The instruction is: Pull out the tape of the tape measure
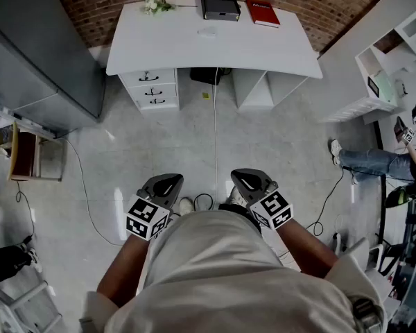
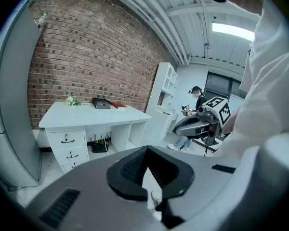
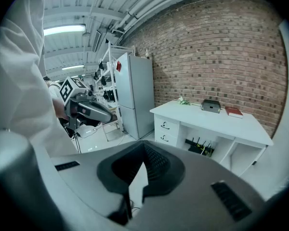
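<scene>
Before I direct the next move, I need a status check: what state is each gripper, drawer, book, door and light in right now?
left gripper: shut, empty.
right gripper: shut, empty.
desk drawers: all three closed.
red book: closed, lying flat.
fridge: doors closed.
ceiling light: on.

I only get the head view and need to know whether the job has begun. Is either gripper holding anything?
Observer: No; the left gripper has its jaws together with nothing between them.
Operator: And the right one?
Observer: The right gripper is shut and empty too.
Operator: What is the black box under the desk?
Observer: It carries several upright antennas and sits in the desk's open bay.
</scene>
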A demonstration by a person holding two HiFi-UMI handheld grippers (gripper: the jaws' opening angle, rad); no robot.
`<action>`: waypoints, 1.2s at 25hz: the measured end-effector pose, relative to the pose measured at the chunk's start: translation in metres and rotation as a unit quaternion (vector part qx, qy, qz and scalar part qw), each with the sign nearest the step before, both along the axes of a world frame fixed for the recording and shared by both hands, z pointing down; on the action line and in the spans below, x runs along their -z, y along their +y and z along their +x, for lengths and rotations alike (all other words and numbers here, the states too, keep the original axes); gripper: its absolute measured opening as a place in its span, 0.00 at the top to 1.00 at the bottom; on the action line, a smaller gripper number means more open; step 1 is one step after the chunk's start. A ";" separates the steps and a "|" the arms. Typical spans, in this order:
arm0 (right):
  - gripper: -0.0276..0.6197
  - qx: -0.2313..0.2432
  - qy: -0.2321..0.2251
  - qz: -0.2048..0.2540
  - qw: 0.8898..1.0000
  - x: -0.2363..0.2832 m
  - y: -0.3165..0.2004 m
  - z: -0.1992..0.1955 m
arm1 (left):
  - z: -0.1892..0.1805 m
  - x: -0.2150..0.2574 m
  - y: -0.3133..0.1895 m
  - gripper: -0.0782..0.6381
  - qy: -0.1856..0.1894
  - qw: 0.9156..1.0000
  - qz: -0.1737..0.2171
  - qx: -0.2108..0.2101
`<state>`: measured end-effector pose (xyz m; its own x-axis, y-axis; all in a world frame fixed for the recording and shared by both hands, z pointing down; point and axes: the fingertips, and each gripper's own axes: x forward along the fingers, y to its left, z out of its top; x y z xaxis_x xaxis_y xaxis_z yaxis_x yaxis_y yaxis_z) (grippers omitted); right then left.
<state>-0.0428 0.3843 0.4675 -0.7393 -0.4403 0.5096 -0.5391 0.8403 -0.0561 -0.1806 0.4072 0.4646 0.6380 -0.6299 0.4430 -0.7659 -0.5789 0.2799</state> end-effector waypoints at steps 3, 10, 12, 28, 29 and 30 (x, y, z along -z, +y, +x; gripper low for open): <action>0.95 -0.005 -0.001 0.006 1.000 0.006 -0.004 -0.008 | -0.004 0.002 -0.003 0.90 0.002 1.000 0.006 -0.009; 0.95 -0.034 0.004 0.007 0.999 0.006 -0.003 -0.003 | -0.003 -0.005 -0.008 0.90 0.006 0.999 0.006 -0.037; 0.95 -0.046 -0.004 0.010 0.999 0.007 -0.005 0.002 | 0.000 -0.006 -0.012 0.90 0.003 0.999 0.008 -0.038; 0.84 -0.062 -0.033 0.037 0.997 0.004 -0.176 0.049 | 0.022 0.004 -0.161 0.72 -0.042 0.998 0.018 0.035; 0.84 -0.060 -0.033 0.035 0.997 0.004 -0.190 0.052 | 0.025 0.007 -0.174 0.72 -0.043 0.998 0.019 0.039; 0.84 -0.057 -0.035 0.035 0.997 0.004 -0.203 0.054 | 0.028 0.010 -0.187 0.72 -0.046 0.998 0.020 0.044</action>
